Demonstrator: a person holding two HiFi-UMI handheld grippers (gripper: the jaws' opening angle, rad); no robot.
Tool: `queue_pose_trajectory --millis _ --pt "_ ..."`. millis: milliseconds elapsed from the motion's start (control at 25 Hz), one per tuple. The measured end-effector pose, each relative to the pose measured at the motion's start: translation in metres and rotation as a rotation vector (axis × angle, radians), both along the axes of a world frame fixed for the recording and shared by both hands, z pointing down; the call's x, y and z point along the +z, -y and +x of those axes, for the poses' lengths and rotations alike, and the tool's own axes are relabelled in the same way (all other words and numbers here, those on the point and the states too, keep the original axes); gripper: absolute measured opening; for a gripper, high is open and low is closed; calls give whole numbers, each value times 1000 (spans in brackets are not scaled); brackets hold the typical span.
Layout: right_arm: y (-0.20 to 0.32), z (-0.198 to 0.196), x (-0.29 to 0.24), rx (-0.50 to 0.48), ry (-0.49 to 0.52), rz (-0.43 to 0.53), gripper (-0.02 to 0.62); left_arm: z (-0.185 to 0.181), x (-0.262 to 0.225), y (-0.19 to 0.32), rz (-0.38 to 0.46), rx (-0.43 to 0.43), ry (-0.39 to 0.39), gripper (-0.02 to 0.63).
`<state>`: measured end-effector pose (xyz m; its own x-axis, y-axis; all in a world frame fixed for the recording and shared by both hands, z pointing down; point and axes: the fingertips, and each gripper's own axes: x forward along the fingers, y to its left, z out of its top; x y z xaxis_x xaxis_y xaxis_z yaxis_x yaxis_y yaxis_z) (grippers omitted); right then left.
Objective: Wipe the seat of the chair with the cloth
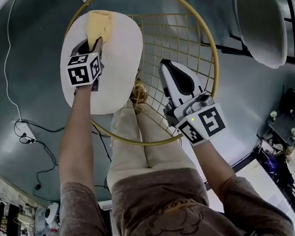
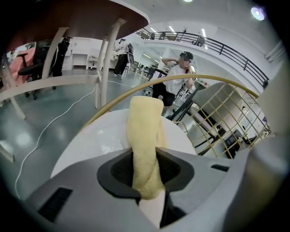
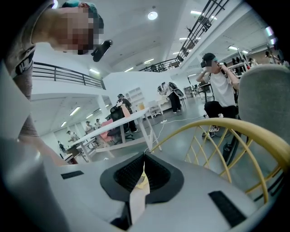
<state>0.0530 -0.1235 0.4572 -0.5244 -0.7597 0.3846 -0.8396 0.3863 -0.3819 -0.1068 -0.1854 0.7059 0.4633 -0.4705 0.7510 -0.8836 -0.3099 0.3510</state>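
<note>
The chair has a round white seat (image 1: pixel 122 63) inside a gold hoop with a wire-grid back (image 1: pixel 178 32). A folded yellow cloth (image 1: pixel 98 25) lies at the far edge of the seat. My left gripper (image 1: pixel 94 41) is shut on its near end. In the left gripper view the cloth (image 2: pixel 145 131) runs forward from between the jaws of my left gripper (image 2: pixel 146 163) over the seat (image 2: pixel 95 140). My right gripper (image 1: pixel 167 66) hangs over the wire grid, to the right of the seat, shut with nothing in it. The right gripper view shows my right gripper (image 3: pixel 144 166) with its jaws together and the gold hoop (image 3: pixel 226 131) beyond.
A second chair with a pale shell (image 1: pixel 259 19) stands at the far right by a dark frame. A white cable (image 1: pixel 24 128) trails over the grey floor at the left. A person (image 2: pixel 179 77) sits beyond the chair, near white tables (image 2: pixel 68 81).
</note>
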Motion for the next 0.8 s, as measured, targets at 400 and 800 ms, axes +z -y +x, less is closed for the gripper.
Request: queue_pose_trajectory --millis 400,800 --pt "1 -5 6 2 -1 -9 28 -41 -4 1 3 -84 11 112" --pt "-2 -9 8 -8 1 -12 28 -116 -4 -15 -23 -209 89 112"
